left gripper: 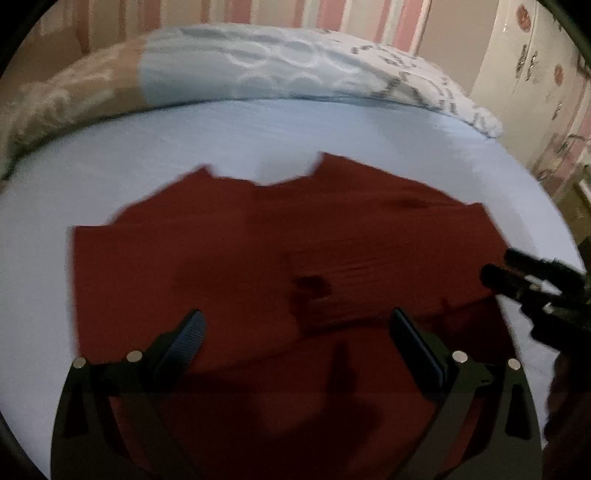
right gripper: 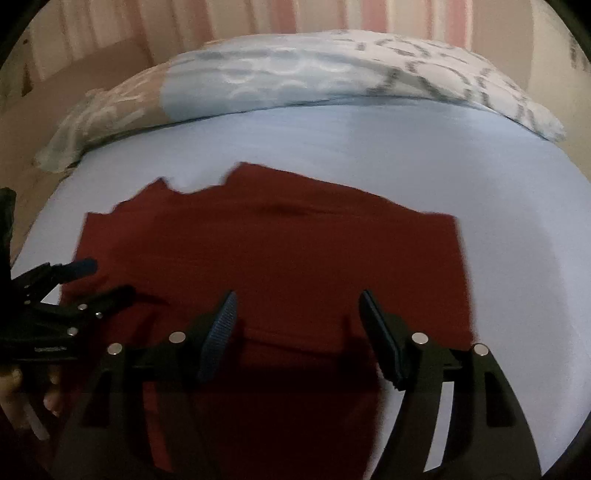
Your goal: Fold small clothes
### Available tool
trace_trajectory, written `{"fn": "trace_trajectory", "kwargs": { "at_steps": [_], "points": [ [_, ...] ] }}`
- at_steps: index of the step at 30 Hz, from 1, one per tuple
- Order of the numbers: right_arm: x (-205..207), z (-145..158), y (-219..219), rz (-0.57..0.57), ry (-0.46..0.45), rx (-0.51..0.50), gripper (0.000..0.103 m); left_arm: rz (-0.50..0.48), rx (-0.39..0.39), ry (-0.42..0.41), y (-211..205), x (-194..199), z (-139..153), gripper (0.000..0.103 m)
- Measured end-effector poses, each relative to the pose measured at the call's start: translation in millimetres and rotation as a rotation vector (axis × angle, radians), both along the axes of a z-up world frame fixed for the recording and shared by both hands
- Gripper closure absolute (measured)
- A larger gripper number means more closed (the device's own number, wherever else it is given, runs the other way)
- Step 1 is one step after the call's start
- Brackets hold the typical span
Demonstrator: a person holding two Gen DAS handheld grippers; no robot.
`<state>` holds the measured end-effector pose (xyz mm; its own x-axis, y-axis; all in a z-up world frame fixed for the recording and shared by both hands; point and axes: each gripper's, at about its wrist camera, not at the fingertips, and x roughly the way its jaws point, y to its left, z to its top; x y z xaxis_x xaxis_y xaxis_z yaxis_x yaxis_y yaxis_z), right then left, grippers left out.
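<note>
A dark red small shirt (left gripper: 280, 251) lies spread flat on a pale blue bed sheet (left gripper: 229, 133), neckline away from me. It also shows in the right wrist view (right gripper: 280, 243). My left gripper (left gripper: 299, 321) is open and empty, its fingers hovering over the shirt's near part. My right gripper (right gripper: 297, 302) is open and empty over the shirt's lower middle. The right gripper's fingers (left gripper: 517, 273) show at the shirt's right edge in the left wrist view; the left gripper's fingers (right gripper: 88, 280) show at the shirt's left edge.
A patterned pillow (left gripper: 258, 62) lies across the far end of the bed, also in the right wrist view (right gripper: 332, 70). A striped pink wall (left gripper: 332, 14) stands behind. A white cupboard (left gripper: 532, 59) stands at the far right.
</note>
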<state>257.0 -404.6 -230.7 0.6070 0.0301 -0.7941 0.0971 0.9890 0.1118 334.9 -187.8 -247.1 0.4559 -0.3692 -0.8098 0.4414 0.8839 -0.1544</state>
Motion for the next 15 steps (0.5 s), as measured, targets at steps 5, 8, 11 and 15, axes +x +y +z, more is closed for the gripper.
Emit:
{"fn": "trace_trajectory", "kwargs": {
  "at_steps": [5, 8, 11, 15],
  "points": [
    [-11, -9, -20, -0.036, 0.001, 0.000, 0.034, -0.028, -0.058, 0.045, -30, 8, -8, 0.012],
    [-17, -16, -31, -0.064, 0.012, 0.025, 0.032, -0.077, -0.054, 0.058, -46, 10, -10, 0.052],
    [-19, -22, -36, -0.072, 0.021, 0.040, 0.030, -0.118, 0.010, 0.008, -58, 10, -6, 0.073],
    [-20, -23, -51, -0.150, 0.007, 0.037, 0.023, -0.123, -0.018, 0.003, -51, 18, 1, 0.094]
  ]
}}
